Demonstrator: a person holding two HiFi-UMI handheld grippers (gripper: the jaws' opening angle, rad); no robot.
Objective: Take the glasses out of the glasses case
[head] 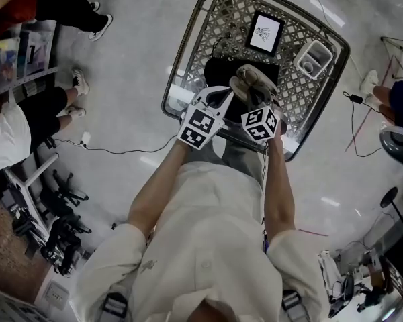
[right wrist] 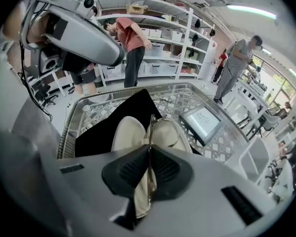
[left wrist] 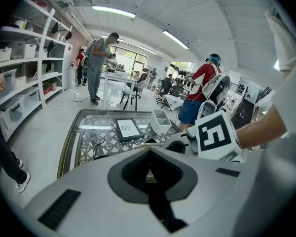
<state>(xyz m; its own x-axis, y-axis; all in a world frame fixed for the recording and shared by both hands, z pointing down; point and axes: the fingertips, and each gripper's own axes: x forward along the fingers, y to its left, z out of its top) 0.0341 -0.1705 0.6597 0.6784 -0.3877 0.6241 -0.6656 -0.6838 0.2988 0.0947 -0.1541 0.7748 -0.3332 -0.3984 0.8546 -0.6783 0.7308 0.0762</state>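
Note:
A beige glasses case (right wrist: 126,132) lies open on a black cloth (right wrist: 96,130) on the glass table. My right gripper (right wrist: 149,172) is shut on the thin frame of the glasses (right wrist: 151,125), holding them on edge just above the open case. In the head view both grippers hover at the case (head: 252,79): the left gripper (head: 218,100) at its left end, the right gripper (head: 254,102) over it. In the left gripper view my left gripper (left wrist: 149,167) has its pads together. A pale sliver shows low between them; I cannot tell what it is.
The glass table (head: 181,59) has a lattice under its top and a metal rim. A tablet (head: 264,33) and a white box (head: 314,58) sit at its far side. Cables run over the floor. People (head: 27,106) stand at the left, near shelves.

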